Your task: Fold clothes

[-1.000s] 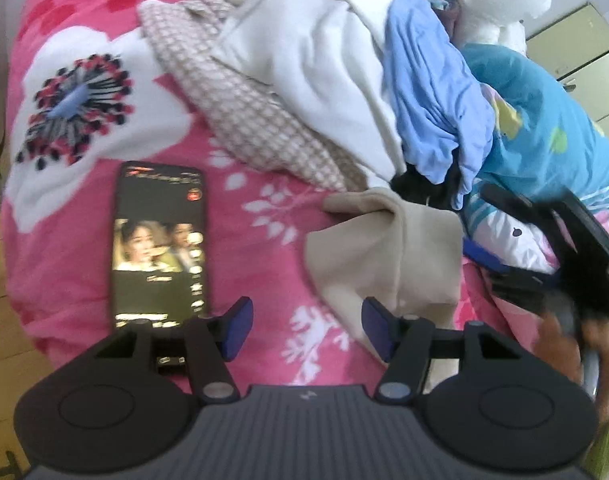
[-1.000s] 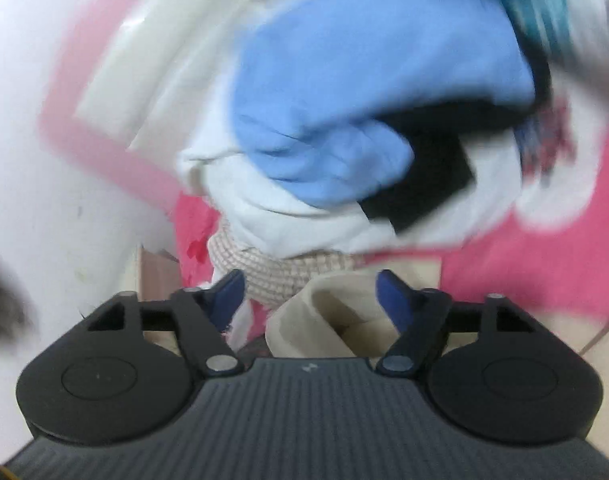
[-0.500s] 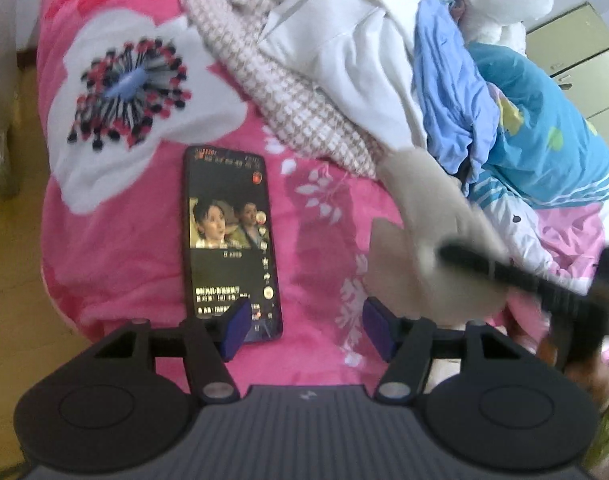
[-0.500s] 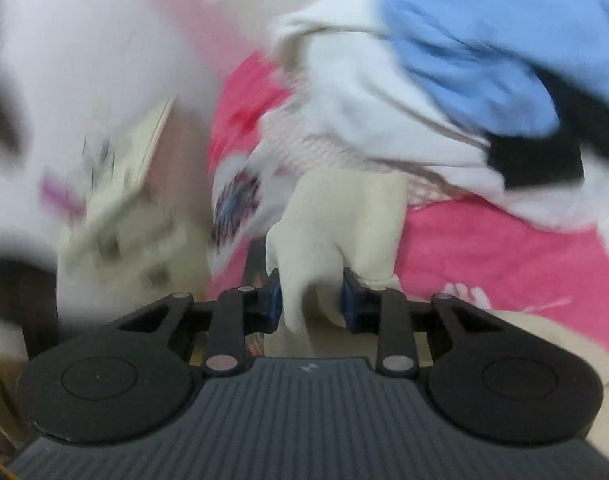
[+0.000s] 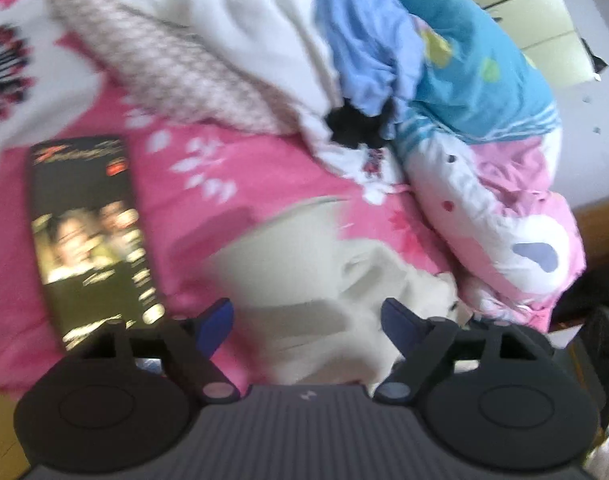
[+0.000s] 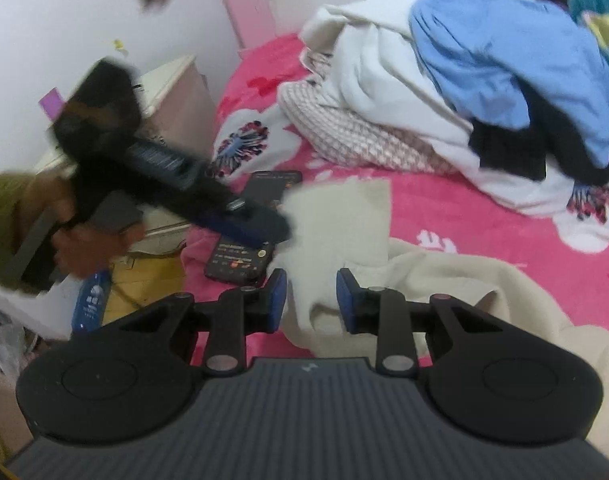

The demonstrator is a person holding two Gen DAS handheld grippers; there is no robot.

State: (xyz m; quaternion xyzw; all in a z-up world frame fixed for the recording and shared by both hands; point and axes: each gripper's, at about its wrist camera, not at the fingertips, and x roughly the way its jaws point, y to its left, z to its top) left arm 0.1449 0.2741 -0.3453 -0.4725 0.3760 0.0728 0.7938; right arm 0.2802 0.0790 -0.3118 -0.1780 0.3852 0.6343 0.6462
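A cream garment (image 5: 304,264) lies crumpled on the pink flowered bedspread (image 5: 240,168) near the bed's front edge. My left gripper (image 5: 307,324) hovers just over it, open, with the cloth showing between its blue pads. In the right wrist view a fold of the cream garment (image 6: 336,232) sits between the narrow fingers of my right gripper (image 6: 311,300), which is shut on it. The left gripper (image 6: 264,226), blurred and held by a hand (image 6: 88,236), reaches over the garment's left corner.
A heap of clothes, white (image 6: 380,80), blue (image 6: 504,60), checked (image 6: 344,132) and black, fills the back of the bed. A lit phone (image 5: 92,236) lies left of the garment. A rolled quilt (image 5: 504,220) lies at right; a nightstand (image 6: 172,92) stands beside the bed.
My right gripper closed on the cream garment and drew it from the heap toward the bed's front. My left gripper swung right from the phone, over the garment.
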